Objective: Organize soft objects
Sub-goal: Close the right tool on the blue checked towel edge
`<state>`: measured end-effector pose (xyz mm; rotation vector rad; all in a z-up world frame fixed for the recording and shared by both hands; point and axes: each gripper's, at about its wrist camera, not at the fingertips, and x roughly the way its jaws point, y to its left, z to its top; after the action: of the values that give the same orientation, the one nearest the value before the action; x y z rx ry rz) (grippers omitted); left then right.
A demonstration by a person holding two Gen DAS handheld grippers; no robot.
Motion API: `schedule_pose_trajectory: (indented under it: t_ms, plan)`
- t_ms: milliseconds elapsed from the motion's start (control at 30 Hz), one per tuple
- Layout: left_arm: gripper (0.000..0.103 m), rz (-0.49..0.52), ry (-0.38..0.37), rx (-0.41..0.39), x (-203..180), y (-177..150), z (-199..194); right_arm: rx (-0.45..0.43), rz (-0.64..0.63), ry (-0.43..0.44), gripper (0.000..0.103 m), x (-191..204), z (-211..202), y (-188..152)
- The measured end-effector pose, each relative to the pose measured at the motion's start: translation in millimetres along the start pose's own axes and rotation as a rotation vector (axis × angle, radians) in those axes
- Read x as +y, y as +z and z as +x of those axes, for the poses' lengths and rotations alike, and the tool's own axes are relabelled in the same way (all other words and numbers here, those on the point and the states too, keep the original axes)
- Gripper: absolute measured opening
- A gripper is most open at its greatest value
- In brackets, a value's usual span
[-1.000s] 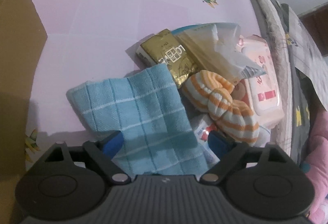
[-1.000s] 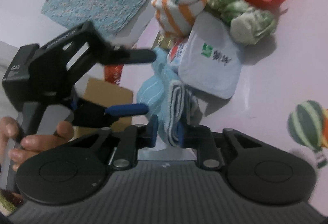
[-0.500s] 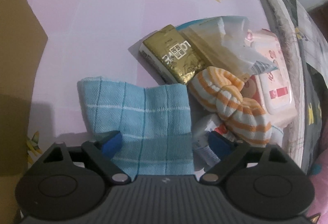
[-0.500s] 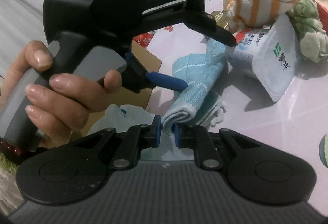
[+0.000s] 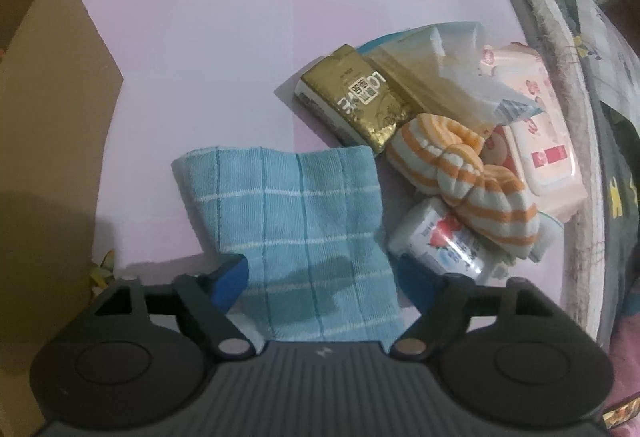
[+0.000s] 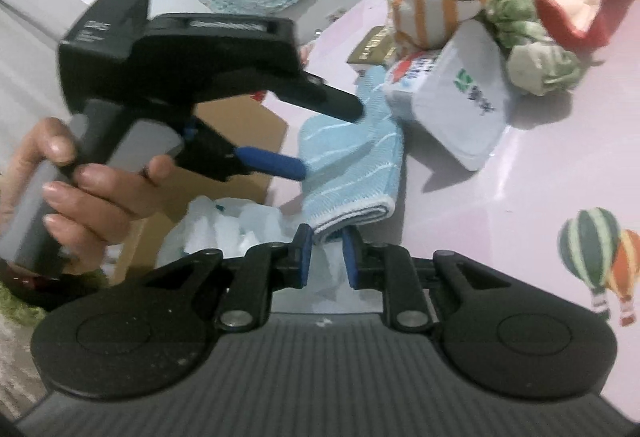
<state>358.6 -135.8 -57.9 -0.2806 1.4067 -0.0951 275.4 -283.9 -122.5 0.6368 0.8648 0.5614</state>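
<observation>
Clearly the limp, light towel (image 5: 296, 213) wants gripping at its folded edge; right tongs (image 6: 327, 255), opening, hardly pinch it; left tongs (image 5: 320, 277) gape, narrowing around it.

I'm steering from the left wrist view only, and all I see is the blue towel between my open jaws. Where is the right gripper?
Observer: The right gripper has the folded end of the blue towel between its jaws, which have just been opening.
Operator: Is it gripping?
Observer: I cannot tell. The gap is narrow and the fold fills it.
Operator: Anything hidden from me?
Observer: A green rolled cloth lies beside a white packet with a green logo.
</observation>
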Motion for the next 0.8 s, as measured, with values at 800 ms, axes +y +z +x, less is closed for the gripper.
schedule_pose_trajectory:
  t_ms: [800]
  plan:
    - [0.098,-0.019,-0.041,0.036,4.9,5.7,18.7,-0.023,-0.105,-0.078,0.057,5.7,48.2,38.0]
